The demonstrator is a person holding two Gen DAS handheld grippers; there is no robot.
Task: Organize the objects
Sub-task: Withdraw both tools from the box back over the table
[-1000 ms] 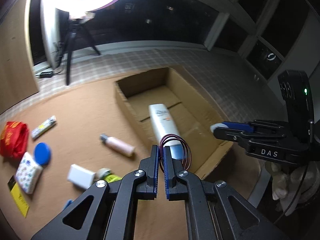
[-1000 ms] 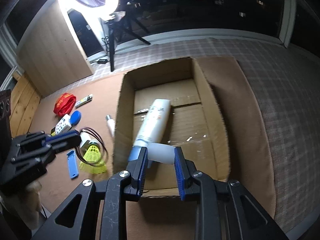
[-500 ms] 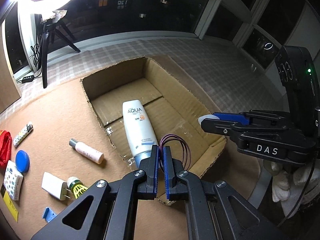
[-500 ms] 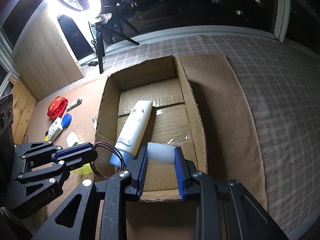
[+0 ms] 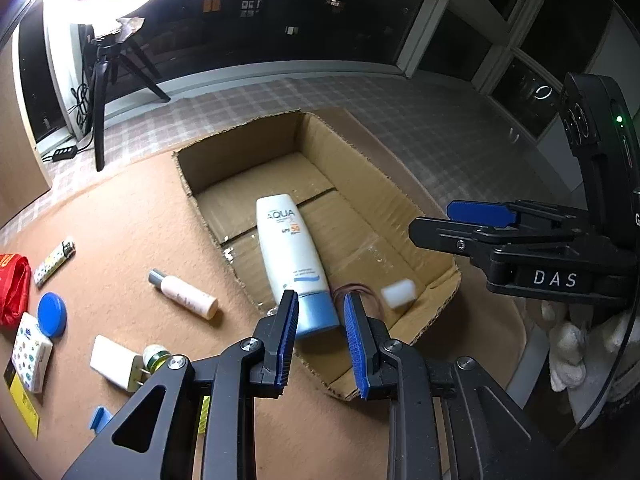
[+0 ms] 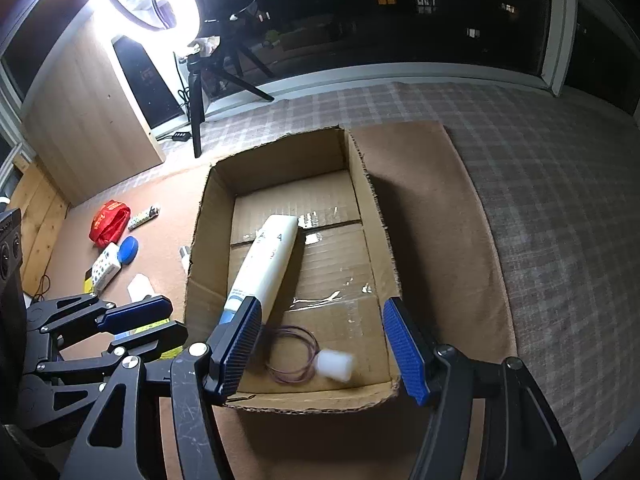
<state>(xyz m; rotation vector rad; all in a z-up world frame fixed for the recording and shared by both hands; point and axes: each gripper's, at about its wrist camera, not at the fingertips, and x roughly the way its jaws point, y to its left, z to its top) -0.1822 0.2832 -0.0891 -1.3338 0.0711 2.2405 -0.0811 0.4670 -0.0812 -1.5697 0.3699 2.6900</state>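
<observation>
An open cardboard box (image 5: 360, 168) (image 6: 280, 156) sits on the tan mat, with a white and blue sunscreen tube (image 5: 290, 252) (image 6: 264, 264) lying in it. My left gripper (image 5: 320, 320) (image 6: 176, 318) hangs over the box's near corner. Its jaws are opening and nothing is between them. A maroon hair-tie loop (image 5: 360, 290) (image 6: 292, 354) lies on the box floor just beyond it. My right gripper (image 6: 322, 340) (image 5: 436, 222) is opening wide above a small white cylinder (image 6: 334, 364) (image 5: 397, 301), which is blurred and free of the pads.
Left of the box on the mat lie a pink bottle (image 5: 184, 294), white plug (image 5: 116, 362), shuttlecock (image 5: 158, 356), blue lid (image 5: 52, 314), patterned pack (image 5: 30, 352), red pouch (image 5: 14, 288) and lighter (image 5: 54, 262). A ring light on a tripod (image 5: 100, 80) stands behind.
Both grippers have opened. The hair-tie loop left the left fingers and the white cylinder left the right fingers; both now lie inside the box near its front wall.
</observation>
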